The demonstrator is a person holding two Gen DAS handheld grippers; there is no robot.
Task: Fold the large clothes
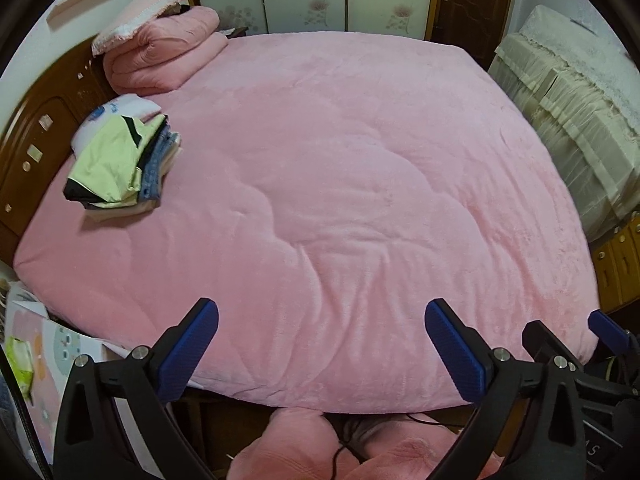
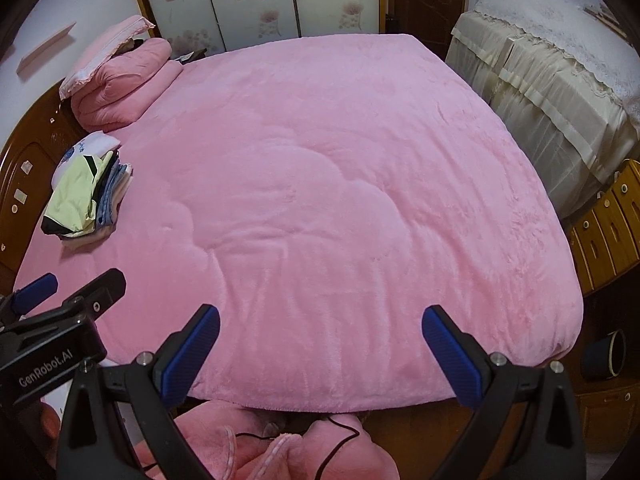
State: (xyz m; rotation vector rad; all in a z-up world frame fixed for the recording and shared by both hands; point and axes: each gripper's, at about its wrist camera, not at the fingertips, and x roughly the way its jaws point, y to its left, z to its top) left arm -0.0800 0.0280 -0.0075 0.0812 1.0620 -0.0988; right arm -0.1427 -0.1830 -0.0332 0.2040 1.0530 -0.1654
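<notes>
Two grippers hang over the near edge of the bed, both with jaws spread wide and nothing between them. The left gripper [image 1: 322,344], black-armed with blue ribbed pads, fills the bottom of its own view; the right gripper [image 2: 320,350], built the same, fills the bottom of its own. They sit side by side, each showing at the lower edge of the other's picture, tilted down at the mattress, a stance that suits reaching for cloth with both at once.

Just past the pads lies the pink plush quilted bedspread [image 1: 340,200], smooth and bare across the middle, which leaves a broad flat area to fold on. Below the pads, at the bottom centre, a rumpled pink fleece garment [image 2: 260,452] bunches under the bed's edge with a thin black cable crossing it; I judge this the large piece to be folded, not yet lifted.

At the middle left, a stack of folded clothes topped by a pale green piece [image 1: 116,160] sits by the brown wooden headboard [image 1: 36,140], out of the working area. In the upper left, a rolled pink blanket [image 1: 168,52] rests under a pink pillow.
</notes>
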